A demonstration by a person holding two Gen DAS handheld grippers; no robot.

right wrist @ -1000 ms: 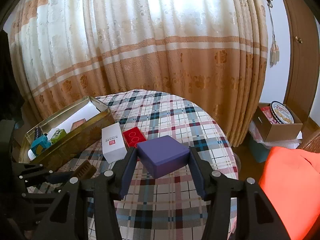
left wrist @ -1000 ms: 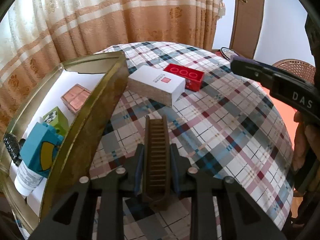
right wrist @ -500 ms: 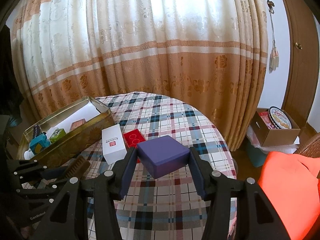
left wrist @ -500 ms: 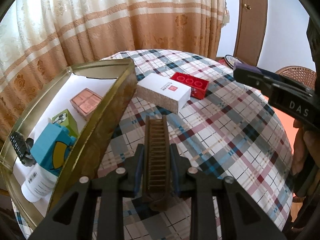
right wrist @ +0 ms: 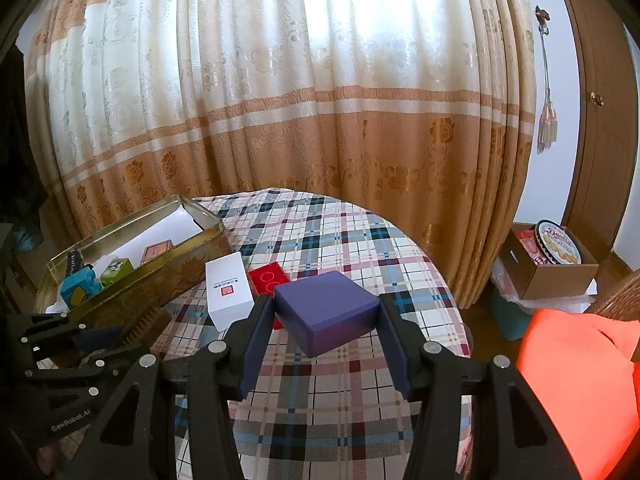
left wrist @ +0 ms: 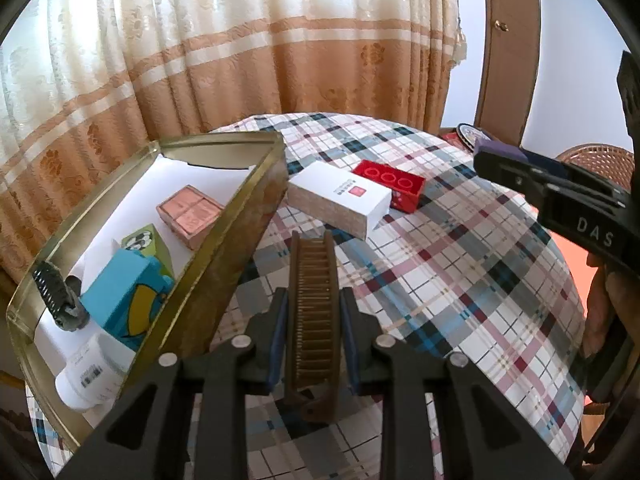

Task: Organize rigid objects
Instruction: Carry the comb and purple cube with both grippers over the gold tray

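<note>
Left wrist view shows the gold tin [left wrist: 256,184] now fuller left of the left gripper [left wrist: 314,320], clamped on the brown comb [left wrist: 316,280]; the right gripper [right wrist: 326,320] clamps the purple box [right wrist: 326,312], both awaiting deposit.

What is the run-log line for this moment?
left gripper: shut on brown comb | right gripper: shut on purple box | gold tin: open

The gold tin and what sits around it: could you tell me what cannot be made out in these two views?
- Gold tin: right wrist view, its near wall hides most of the contents.
- White bottle: left wrist view, label too small to read.
- Red box: right wrist view, partly behind the purple box.
- Comb: left wrist view, handle end hidden by the left tool.
</note>
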